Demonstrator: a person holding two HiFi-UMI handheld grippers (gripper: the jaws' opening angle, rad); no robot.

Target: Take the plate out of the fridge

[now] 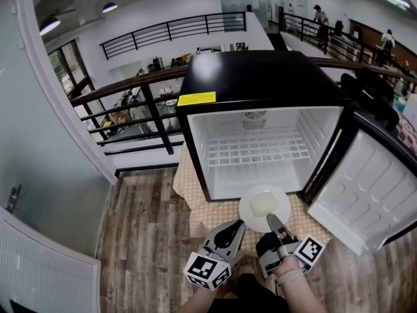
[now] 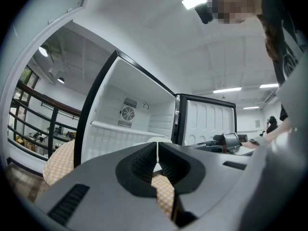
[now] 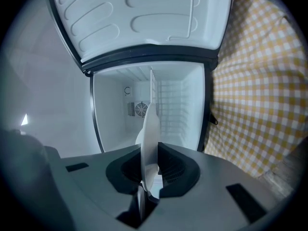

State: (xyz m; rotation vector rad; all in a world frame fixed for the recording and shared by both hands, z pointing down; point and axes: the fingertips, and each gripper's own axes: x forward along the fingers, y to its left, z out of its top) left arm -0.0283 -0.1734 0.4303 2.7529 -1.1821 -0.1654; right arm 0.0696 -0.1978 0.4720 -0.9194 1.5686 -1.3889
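Head view first: the black mini fridge (image 1: 260,77) stands wide open on the desk (image 1: 189,191) with its yellow checked cloth, white wire shelf (image 1: 257,150) bare. The round white plate (image 1: 246,215) is just in front of the opening, above the cloth, carrying a pale squarish block (image 1: 262,203). The right gripper (image 1: 276,224) has it by the near rim. The left gripper (image 1: 230,231) hangs close beside it, apart from the plate.

Left gripper view: ribbed black pads pressed together, clenched on nothing, fridge and door ahead.

Right gripper view: the plate is seen edge-on, thin and smooth, pinched between the ribbed pads, with the moulded white door (image 3: 144,18) beyond.

Here's the worry: it's a one-sided pinch on a slick rim. I'd judge the far side could sag, the plate could pivot or slip, and that block could slide off. A swing to the right risks clipping the door.
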